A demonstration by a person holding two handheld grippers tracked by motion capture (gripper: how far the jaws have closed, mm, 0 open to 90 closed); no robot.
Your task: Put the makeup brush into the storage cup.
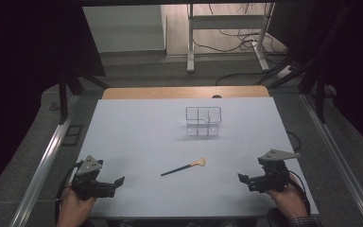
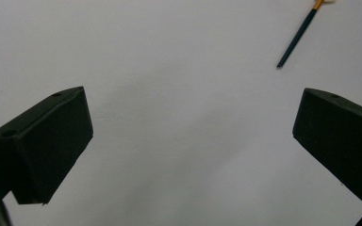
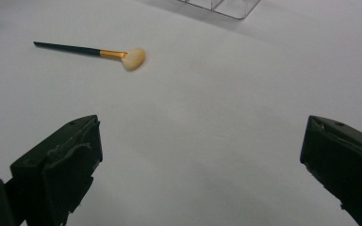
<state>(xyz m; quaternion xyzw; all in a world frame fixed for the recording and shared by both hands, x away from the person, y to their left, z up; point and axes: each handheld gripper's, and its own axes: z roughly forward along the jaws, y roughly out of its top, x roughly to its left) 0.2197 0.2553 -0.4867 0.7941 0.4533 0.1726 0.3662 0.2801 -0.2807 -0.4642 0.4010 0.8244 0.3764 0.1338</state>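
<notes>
The left gripper [image 1: 116, 183] rested low at the near left corner of the table [image 1: 137, 137], held in the person's left hand [image 1: 73, 205]; its jaws stood wide apart with nothing between them, and in the left gripper view the gap [image 2: 191, 136] framed only bare white surface. To its right, near the middle of the table's front half, lay the makeup brush [image 1: 183, 167] — flat on the surface, dark handle toward the left gripper, gold ferrule and pale bristle fan pointing away to the right. It was well apart from both grippers and touched by neither. Beyond it, farther back and slightly to the right, stood a clear compartmented organizer [image 1: 203, 121], upright, with no visible contents. At the near right corner the right gripper [image 1: 243, 178] sat in the person's right hand [image 1: 288, 198] — jaws likewise spread wide and empty. In the right gripper view [image 3: 202, 160] the brush [image 3: 88, 51] lay ahead and to the left, the organizer's edge [image 3: 221, 7] at the top.
</notes>
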